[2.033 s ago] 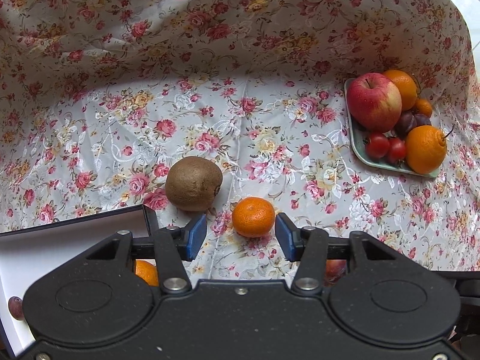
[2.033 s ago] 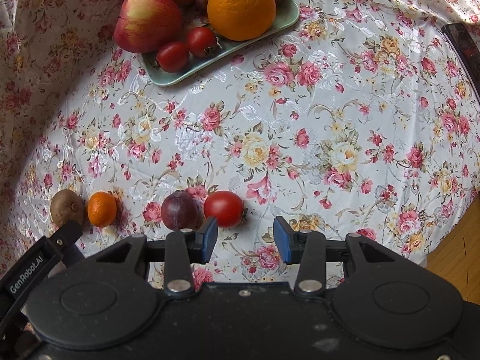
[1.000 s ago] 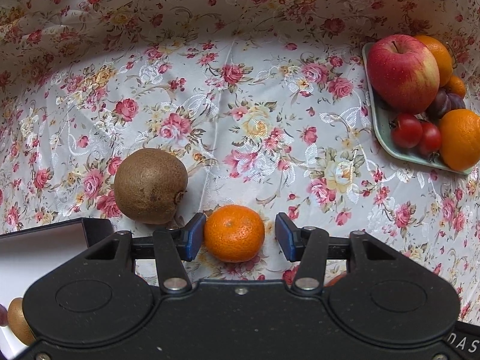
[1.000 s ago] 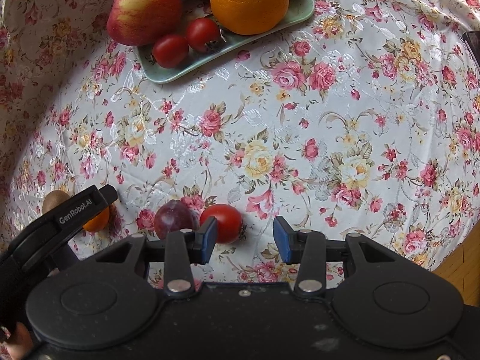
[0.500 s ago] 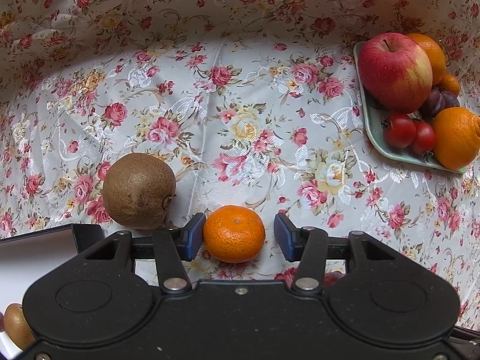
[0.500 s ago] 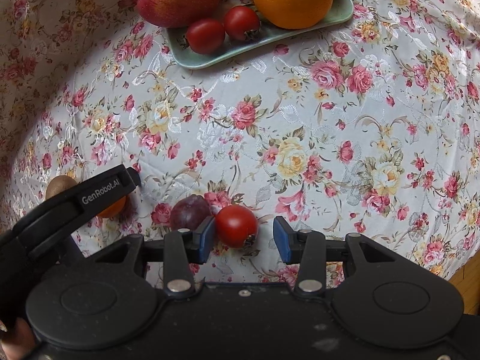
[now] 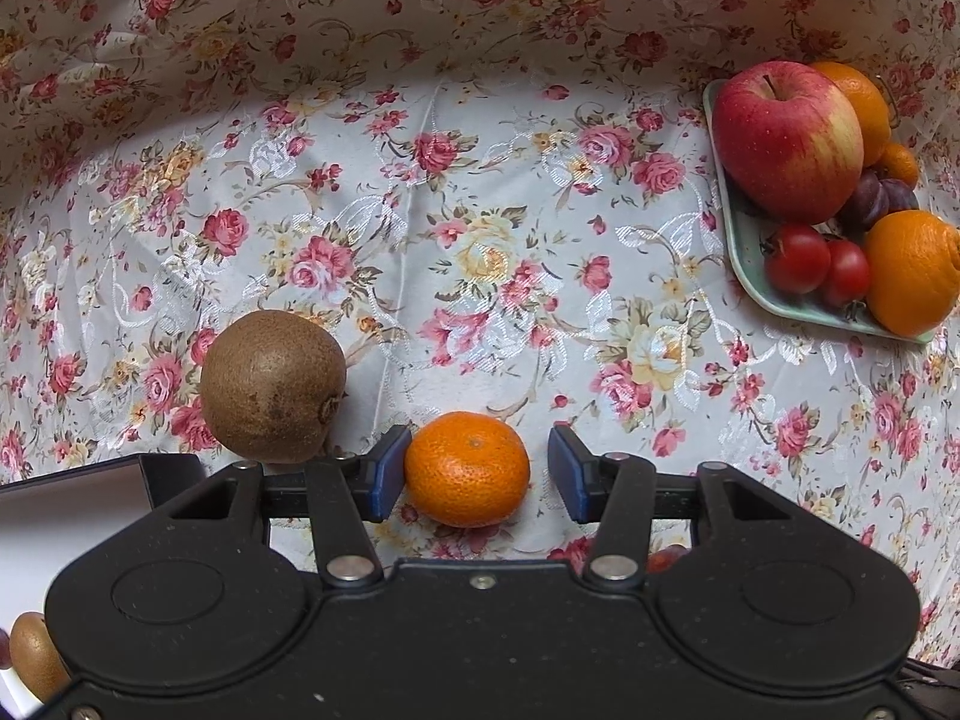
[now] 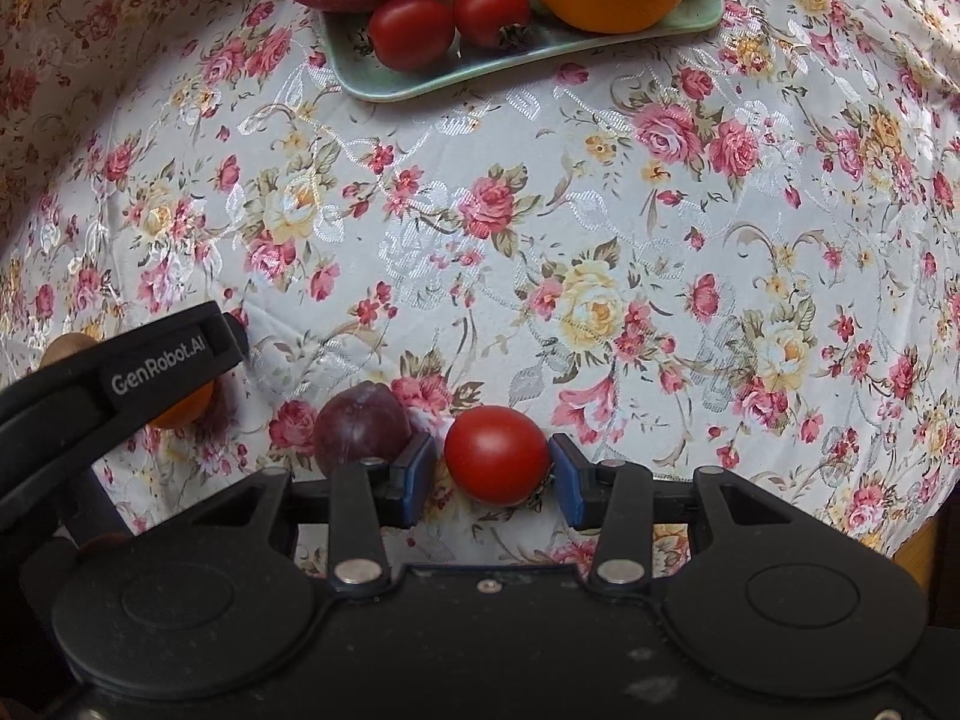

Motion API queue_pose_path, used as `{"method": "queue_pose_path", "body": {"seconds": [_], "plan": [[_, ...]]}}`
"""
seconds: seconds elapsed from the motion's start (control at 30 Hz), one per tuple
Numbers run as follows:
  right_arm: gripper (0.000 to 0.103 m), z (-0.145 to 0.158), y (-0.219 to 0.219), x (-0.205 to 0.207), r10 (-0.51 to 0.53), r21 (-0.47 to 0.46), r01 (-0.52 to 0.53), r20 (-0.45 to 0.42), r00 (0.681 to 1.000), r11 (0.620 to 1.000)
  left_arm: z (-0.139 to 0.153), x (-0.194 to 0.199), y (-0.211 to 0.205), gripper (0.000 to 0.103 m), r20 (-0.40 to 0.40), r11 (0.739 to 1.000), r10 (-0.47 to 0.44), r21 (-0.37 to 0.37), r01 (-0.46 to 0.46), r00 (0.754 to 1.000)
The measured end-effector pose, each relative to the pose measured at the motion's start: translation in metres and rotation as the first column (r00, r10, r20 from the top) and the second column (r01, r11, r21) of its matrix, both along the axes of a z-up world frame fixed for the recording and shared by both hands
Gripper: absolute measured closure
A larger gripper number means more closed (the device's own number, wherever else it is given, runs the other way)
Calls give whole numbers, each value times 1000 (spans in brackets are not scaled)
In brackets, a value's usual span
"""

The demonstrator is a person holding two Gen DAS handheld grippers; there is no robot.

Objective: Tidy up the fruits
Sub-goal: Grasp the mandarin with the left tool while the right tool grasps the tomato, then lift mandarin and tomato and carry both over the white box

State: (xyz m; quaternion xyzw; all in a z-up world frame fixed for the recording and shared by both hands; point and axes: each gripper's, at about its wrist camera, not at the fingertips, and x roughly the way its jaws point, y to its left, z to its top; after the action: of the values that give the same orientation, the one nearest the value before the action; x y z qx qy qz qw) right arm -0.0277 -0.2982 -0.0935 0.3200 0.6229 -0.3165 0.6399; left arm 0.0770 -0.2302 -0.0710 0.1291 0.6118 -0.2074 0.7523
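Note:
A small mandarin [image 7: 467, 468] lies on the floral cloth between the open fingers of my left gripper [image 7: 477, 471]; the left pad touches it, the right pad stands apart. A brown kiwi [image 7: 273, 385] sits just left of it. My right gripper [image 8: 489, 474] is open around a red tomato [image 8: 497, 455]; its right pad touches the tomato. A dark plum [image 8: 362, 426] lies just left of the left finger. The green plate [image 7: 744, 252] holds an apple [image 7: 786, 141], oranges, tomatoes and plums.
A white box with a dark rim [image 7: 90, 492] sits at the lower left of the left wrist view, with another kiwi [image 7: 33, 654] in it. The left gripper's body [image 8: 120, 372] crosses the left of the right wrist view. The table edge drops off at right [image 8: 924, 534].
Both grippers moved forward and down: the mandarin now sits between the left fingers and the tomato between the right fingers. The fruits have not moved.

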Motion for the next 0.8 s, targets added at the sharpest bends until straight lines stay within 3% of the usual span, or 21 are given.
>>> {"method": "queue_pose_path", "body": {"seconds": [0.13, 0.17, 0.27, 0.37, 0.8], "plan": [[57, 1, -1, -1, -3, 7, 3, 4, 1000, 1000, 1, -2, -1, 49, 9, 1000, -14, -3, 14, 1000], [57, 1, -2, -1, -2, 9, 2, 5, 1000, 1000, 1, -3, -1, 54, 13, 1000, -16, -4, 16, 1000], [64, 5, -7, -5, -9, 6, 8, 7, 1000, 1000, 3, -3, -2, 54, 1, 1000, -12, -24, 12, 1000], [65, 10, -12, -8, -8, 10, 8, 19, 1000, 1000, 9, -6, -4, 54, 1, 999, -14, -33, 14, 1000], [65, 67, -34, -23, -45, -50, 53, 150, 988, 997, 55, -20, 7, 54, 39, 995, 25, -96, -21, 999]]}}
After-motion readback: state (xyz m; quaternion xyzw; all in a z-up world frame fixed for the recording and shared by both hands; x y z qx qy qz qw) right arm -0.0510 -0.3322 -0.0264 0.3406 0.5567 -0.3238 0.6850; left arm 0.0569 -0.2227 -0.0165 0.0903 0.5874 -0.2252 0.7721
